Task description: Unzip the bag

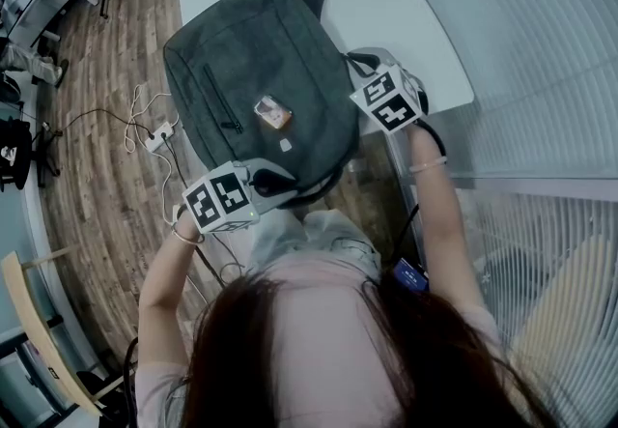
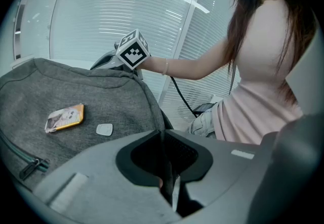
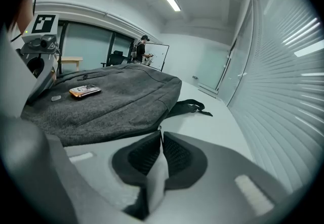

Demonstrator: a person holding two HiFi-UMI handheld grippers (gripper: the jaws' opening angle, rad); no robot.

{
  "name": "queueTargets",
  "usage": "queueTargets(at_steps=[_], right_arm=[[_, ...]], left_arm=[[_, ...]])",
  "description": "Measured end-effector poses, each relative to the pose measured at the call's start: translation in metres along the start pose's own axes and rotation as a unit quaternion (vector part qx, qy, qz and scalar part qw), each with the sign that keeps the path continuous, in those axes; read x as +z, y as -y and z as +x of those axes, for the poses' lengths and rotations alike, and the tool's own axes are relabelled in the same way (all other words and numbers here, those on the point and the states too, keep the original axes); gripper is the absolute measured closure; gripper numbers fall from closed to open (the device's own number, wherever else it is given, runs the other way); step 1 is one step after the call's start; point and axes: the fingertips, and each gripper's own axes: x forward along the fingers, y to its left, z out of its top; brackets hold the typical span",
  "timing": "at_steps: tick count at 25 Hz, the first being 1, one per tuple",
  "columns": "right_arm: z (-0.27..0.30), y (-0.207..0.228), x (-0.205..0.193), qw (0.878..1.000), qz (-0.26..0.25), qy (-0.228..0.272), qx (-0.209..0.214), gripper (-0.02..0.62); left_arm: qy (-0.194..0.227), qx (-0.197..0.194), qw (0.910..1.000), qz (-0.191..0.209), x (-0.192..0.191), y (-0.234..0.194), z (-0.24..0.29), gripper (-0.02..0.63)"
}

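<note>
While the grey backpack lies flat on its back over the near left corner of the white table, spilling a little past both edges, the person holds a gripper at each of its near corners. The left gripper sits at the bag's near left corner with its jaws drawn close on a thin black strap that curves along the bag's near edge. The right gripper is at the bag's right side above the table's near edge, with its jaws together at the tips, right against the bag's rim. Whether they pinch anything there cannot be made out. An orange-edged card lies on the bag's front, beside the closed pocket zipper.
</note>
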Motion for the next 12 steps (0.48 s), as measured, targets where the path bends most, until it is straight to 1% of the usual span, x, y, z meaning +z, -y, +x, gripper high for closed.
queueTargets(at_steps=[12], right_arm=[[0.0045,0.0021,0.0014,1.0,-0.011,-0.004,-0.002,0.572]], left_arm=[[0.003,0.002,1.0,-0.004,0.0022,0.0002,0.0006,0.565]])
